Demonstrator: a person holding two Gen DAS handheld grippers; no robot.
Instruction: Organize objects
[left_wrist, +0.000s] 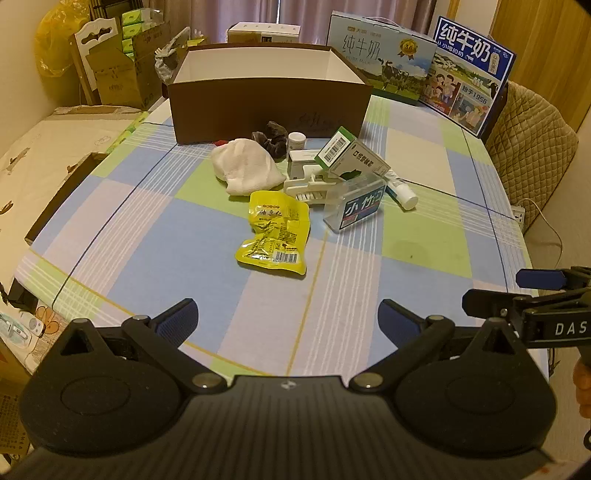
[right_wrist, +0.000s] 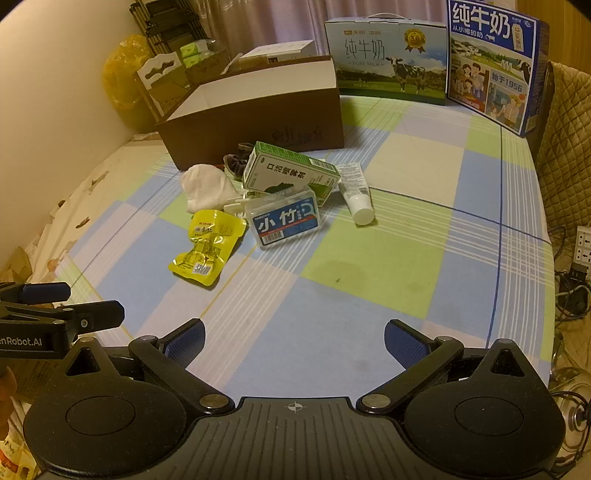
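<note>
Near the bottom of both frames, the left gripper and right gripper are hanging spread wide, pinching nothing, waiting to lift the yellow packet into the brown box.

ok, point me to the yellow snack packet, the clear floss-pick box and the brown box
yellow snack packet (left_wrist: 275, 236), left wrist view, crumpled middle.
clear floss-pick box (right_wrist: 285, 220), right wrist view, blue label.
brown box (left_wrist: 258, 107), left wrist view, front wall.

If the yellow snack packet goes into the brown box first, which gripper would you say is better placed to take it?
Probably the left gripper: the yellow packet lies almost straight ahead of its open jaws. From the right gripper, also open, the packet sits off to the left.
</note>
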